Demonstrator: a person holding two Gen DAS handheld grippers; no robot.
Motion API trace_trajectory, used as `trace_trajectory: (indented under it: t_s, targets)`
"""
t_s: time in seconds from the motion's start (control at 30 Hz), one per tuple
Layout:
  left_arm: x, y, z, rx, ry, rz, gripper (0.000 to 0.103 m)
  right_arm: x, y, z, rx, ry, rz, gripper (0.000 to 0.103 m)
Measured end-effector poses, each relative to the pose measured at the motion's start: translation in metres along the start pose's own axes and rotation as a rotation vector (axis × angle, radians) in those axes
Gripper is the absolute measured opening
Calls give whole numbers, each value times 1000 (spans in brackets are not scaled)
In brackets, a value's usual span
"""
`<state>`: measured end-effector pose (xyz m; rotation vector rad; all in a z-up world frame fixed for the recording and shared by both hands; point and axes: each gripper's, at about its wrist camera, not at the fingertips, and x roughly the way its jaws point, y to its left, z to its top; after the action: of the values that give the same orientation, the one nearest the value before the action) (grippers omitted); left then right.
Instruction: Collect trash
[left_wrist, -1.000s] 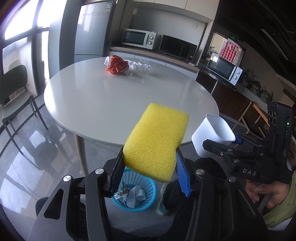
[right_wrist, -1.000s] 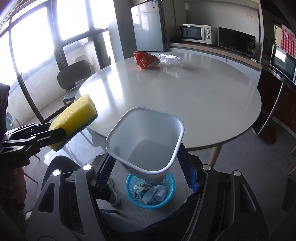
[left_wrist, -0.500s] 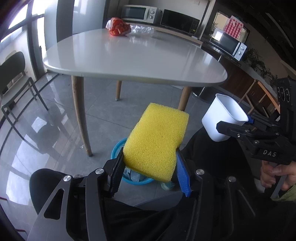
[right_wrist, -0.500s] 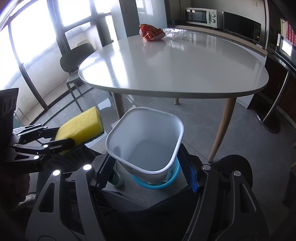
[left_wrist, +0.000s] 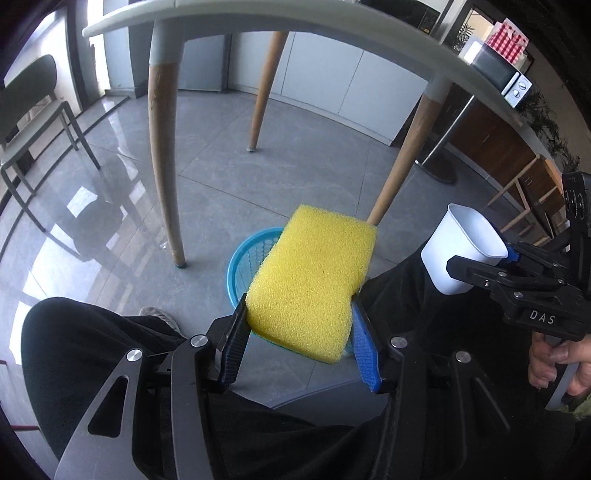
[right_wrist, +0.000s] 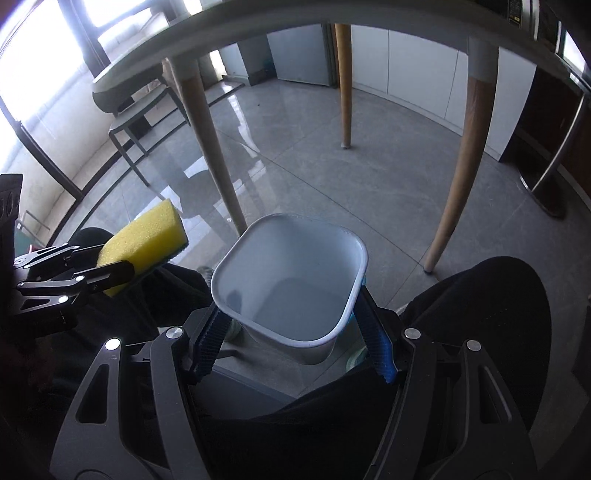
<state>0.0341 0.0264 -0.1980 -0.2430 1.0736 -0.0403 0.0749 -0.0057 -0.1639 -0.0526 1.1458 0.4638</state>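
1. The left gripper (left_wrist: 299, 343) clamped the yellow sponge (left_wrist: 314, 277) across its sides, low over the blue basket (left_wrist: 245, 258) on the floor.
2. The right gripper (right_wrist: 295, 332) squeezed the white cup (right_wrist: 291, 284) by its walls, just beside it.
3. The sponge looked soft and light, likely to give under the pads; a grip near its middle seemed safest.
4. The cup looked thin, stiff and probably slick, best pinched below the rim.
5. Both sat beneath the table (left_wrist: 295, 40).
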Motion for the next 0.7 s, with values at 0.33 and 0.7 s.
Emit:
trace_trajectory:
  t_s: [0.33, 0.7]
  targets:
    - [63, 13, 21, -29, 84, 34, 50, 65, -4, 2, 0, 102, -44, 63]
    - [114, 23, 39, -81, 167, 26, 50, 135, -4, 15, 27, 200, -25, 63]
